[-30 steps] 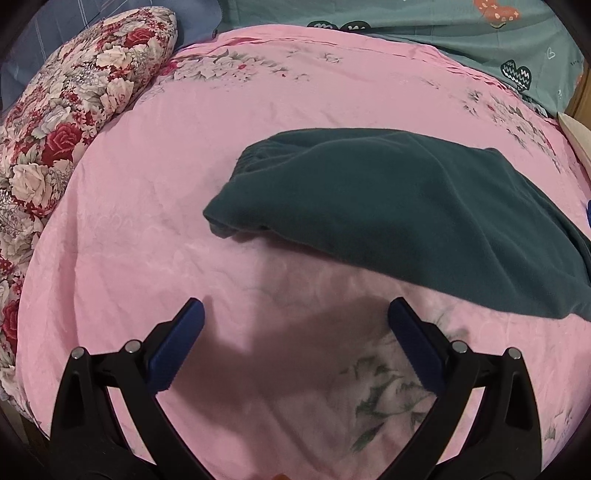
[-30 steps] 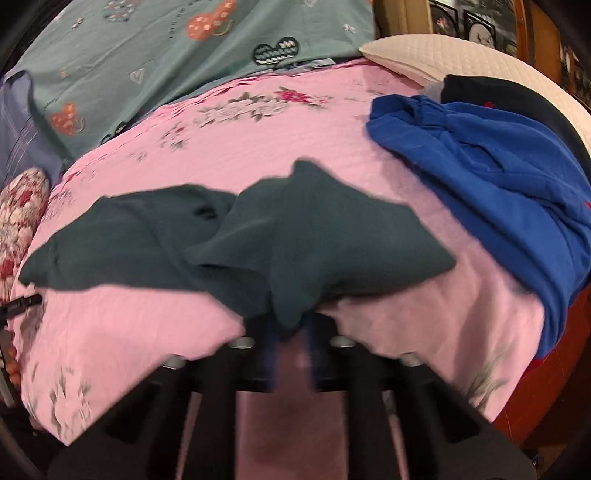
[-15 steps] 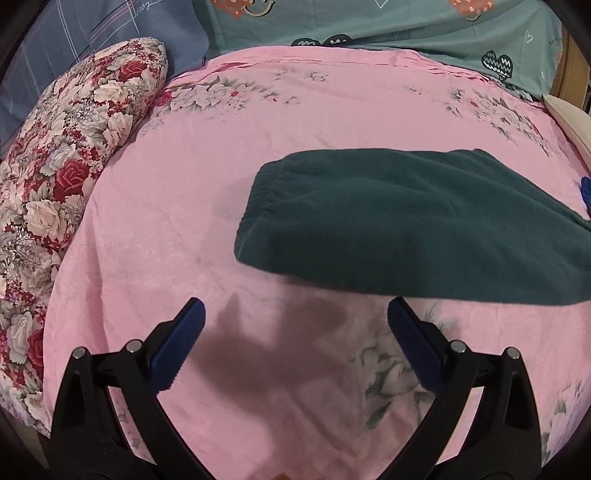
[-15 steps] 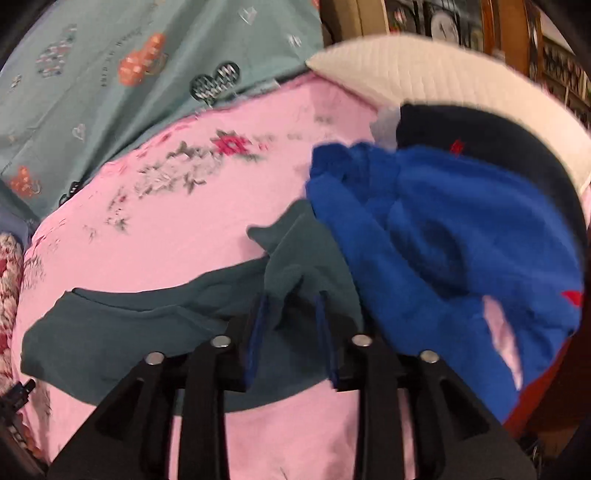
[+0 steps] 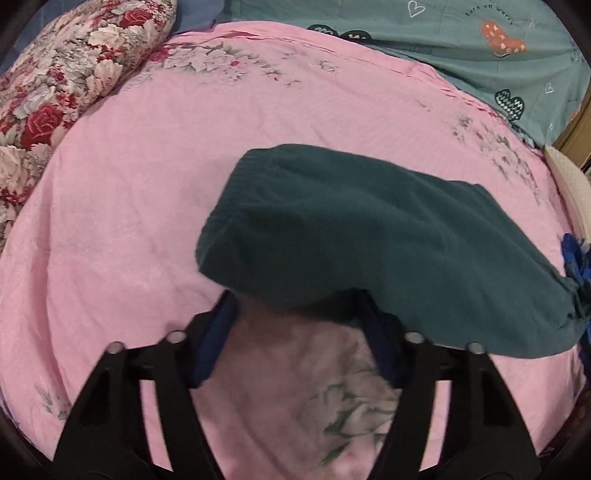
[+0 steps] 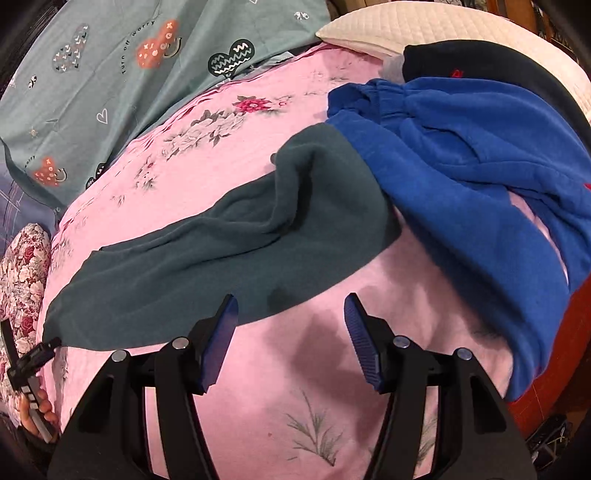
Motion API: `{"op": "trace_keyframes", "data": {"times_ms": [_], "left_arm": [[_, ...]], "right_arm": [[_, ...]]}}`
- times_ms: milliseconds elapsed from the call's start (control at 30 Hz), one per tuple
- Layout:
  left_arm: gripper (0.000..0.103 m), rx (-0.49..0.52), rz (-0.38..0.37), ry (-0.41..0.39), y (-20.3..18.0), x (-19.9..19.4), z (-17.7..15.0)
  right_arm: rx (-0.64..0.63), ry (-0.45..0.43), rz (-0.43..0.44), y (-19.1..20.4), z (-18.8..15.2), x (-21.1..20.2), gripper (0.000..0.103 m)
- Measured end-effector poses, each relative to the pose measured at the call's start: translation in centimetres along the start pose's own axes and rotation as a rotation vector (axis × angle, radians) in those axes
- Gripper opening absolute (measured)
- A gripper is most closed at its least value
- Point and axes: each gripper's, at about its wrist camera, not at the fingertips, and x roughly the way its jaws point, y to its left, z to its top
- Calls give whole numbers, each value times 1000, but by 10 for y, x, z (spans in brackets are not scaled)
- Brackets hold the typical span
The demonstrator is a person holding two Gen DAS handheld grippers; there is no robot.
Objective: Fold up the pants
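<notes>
Dark teal pants (image 5: 369,240) lie folded lengthwise on the pink floral bedsheet (image 5: 147,184). In the left wrist view my left gripper (image 5: 299,306) is open, its fingertips tucked under the near edge of the waistband end, which drapes over them. In the right wrist view the pants (image 6: 240,251) stretch from lower left to the leg end at upper right. My right gripper (image 6: 290,314) is open and empty, just short of the pants' near edge.
A pile of blue (image 6: 480,166) and dark navy (image 6: 480,62) clothes lies at the right, overlapping the leg end. A floral pillow (image 5: 55,92) is at the left, a teal quilt (image 5: 480,48) at the back, a white pillow (image 6: 406,26) behind the pile.
My right gripper has let go of the leg end and backed off, now open. My left gripper has moved forward until its tips are under the waistband edge, and its fingers have narrowed.
</notes>
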Motion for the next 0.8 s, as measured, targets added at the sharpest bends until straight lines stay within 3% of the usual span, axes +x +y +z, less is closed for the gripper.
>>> {"op": "trace_keyframes", "data": {"times_ms": [67, 133, 200, 300, 567, 667, 733, 767, 800], "left_arm": [[18, -14, -75, 26, -6, 0, 4], [16, 3, -45, -5, -14, -5, 4], [11, 0, -82, -23, -17, -12, 6], [6, 7, -69, -65, -22, -20, 10], [4, 4, -72, -108, -27, -24, 15], [4, 15, -55, -88, -30, -15, 14], [7, 18, -50, -68, -32, -9, 13], [8, 22, -52, -66, -31, -7, 12], [8, 29, -49, -70, -32, -6, 12]], "right_arm": [[-2, 17, 13, 0, 0, 3, 54], [5, 23, 19, -2, -2, 5, 51], [18, 28, 31, -5, -3, 7, 51], [58, 21, 58, -15, 0, 8, 52], [165, 7, 129, -36, 10, 6, 52], [132, 46, 23, -27, 17, 23, 52], [160, 60, 10, -30, 20, 28, 52], [168, 46, 9, -31, 20, 27, 47], [168, 19, 11, -33, 21, 25, 36]]}}
